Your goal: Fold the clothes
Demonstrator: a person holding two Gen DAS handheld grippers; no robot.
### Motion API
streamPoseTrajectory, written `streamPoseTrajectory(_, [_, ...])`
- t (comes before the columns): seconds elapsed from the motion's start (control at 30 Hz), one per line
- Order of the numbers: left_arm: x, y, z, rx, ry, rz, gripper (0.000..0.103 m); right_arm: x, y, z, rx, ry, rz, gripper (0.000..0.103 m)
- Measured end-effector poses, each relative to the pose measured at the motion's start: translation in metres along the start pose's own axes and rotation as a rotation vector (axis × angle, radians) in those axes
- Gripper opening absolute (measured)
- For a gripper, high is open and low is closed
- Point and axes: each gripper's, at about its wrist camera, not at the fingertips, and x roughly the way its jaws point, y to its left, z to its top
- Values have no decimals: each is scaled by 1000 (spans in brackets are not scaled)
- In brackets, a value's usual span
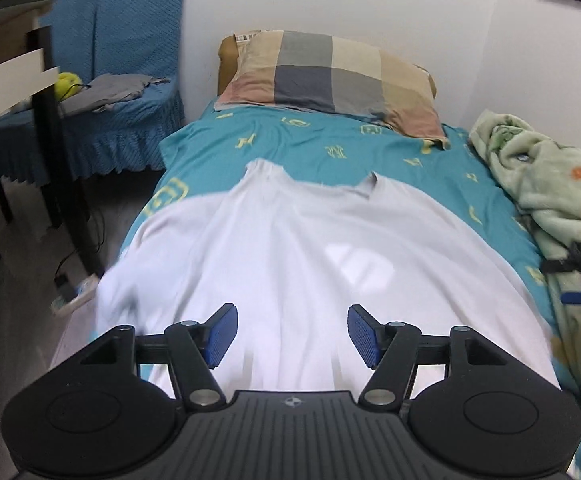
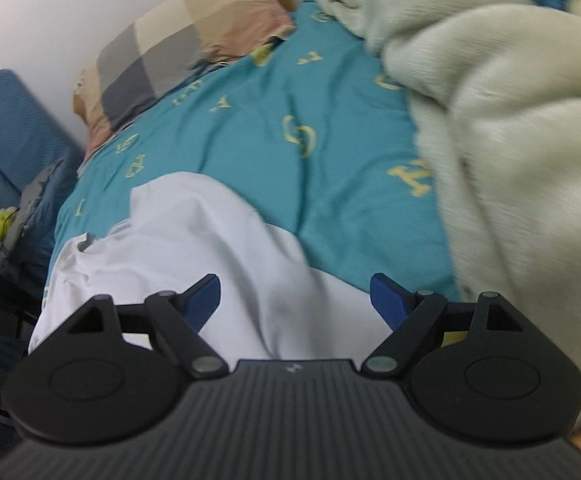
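A white T-shirt (image 1: 290, 240) lies spread on the teal bed sheet (image 1: 330, 140), its collar toward the pillow. Its left side is blurred near the bed's edge. My left gripper (image 1: 292, 336) hovers over the shirt's lower part, open, with nothing between its blue pads (image 1: 222, 336). In the right wrist view the shirt (image 2: 194, 248) shows its right shoulder and sleeve, rumpled into soft folds on the sheet (image 2: 330, 160). My right gripper (image 2: 295, 302) stands open above that part. No cloth is between its pads (image 2: 386, 304).
A checked pillow (image 1: 330, 76) lies at the head of the bed against the wall. A pale green fleece blanket (image 1: 550, 184) is heaped along the right side (image 2: 510, 140). Blue-covered chairs (image 1: 122, 80) and a table edge (image 1: 10, 4) stand left, with cables on the floor (image 1: 66, 280).
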Motion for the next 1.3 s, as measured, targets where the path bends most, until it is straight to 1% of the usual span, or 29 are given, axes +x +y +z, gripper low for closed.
streamPoseTrajectory(0.07, [-23, 0, -21, -18, 1, -6, 67, -8, -6, -1, 12, -3, -11, 83])
streamPoseTrajectory(0.17, [-49, -3, -49, 15, 5, 33, 69, -20, -13, -3, 6, -26, -25, 83])
streamPoseTrajectory(0.27, [-66, 2, -71, 25, 21, 59, 70, -19, -18, -2, -53, -19, -36, 83])
streamPoseTrajectory(0.33, [-73, 8, -81, 30, 20, 88, 70, -15, -20, -2, -95, -19, -44, 82])
streamPoseTrajectory(0.37, [-77, 11, -84, 20, 20, 101, 71, -12, -21, -2, -115, -21, -49, 79])
streamPoseTrajectory(0.43, [-84, 17, -92, -13, 21, 123, 73, -8, -23, -2, -156, -27, -59, 78])
streamPoseTrajectory(0.5, [-87, 23, -96, -57, 27, 125, 73, -3, -23, -3, -192, -36, -61, 78])
streamPoseTrajectory(0.63, [-81, 29, -84, -104, 13, 144, 75, 13, -19, -9, -283, -28, -78, 77])
streamPoseTrajectory(0.73, [-77, 32, -81, -135, 9, 134, 76, 29, -17, -15, -307, 34, -31, 77])
streamPoseTrajectory(0.8, [-74, 33, -80, -149, 11, 132, 76, 40, -18, -17, -303, 71, -58, 76])
streamPoseTrajectory(0.87, [-70, 34, -79, -156, 18, 138, 76, 45, -21, -18, -285, 89, -56, 76])
streamPoseTrajectory(0.93, [-67, 37, -80, -174, 26, 136, 76, 44, -21, -18, -251, 98, -4, 71])
streamPoseTrajectory(0.97, [-66, 38, -80, -182, 30, 137, 76, 45, -22, -18, -230, 110, 23, 64])
streamPoseTrajectory(1.0, [-63, 39, -81, -189, 32, 139, 76, 45, -22, -19, -228, 119, 19, 53])
streamPoseTrajectory(1.03, [-60, 40, -81, -196, 34, 142, 76, 45, -22, -20, -228, 126, 13, 46])
streamPoseTrajectory(1.07, [-58, 40, -82, -202, 35, 141, 76, 46, -22, -21, -227, 134, 6, 33])
streamPoseTrajectory(1.1, [-57, 40, -82, -205, 36, 138, 76, 46, -22, -22, -227, 142, -1, 23])
streamPoseTrajectory(1.2, [-56, 40, -82, -203, 34, 130, 76, 44, -25, -21, -203, 140, 12, 9])
streamPoseTrajectory(1.3, [-56, 39, -83, -204, 28, 128, 76, 35, -25, -17, -169, 104, 2, 5])
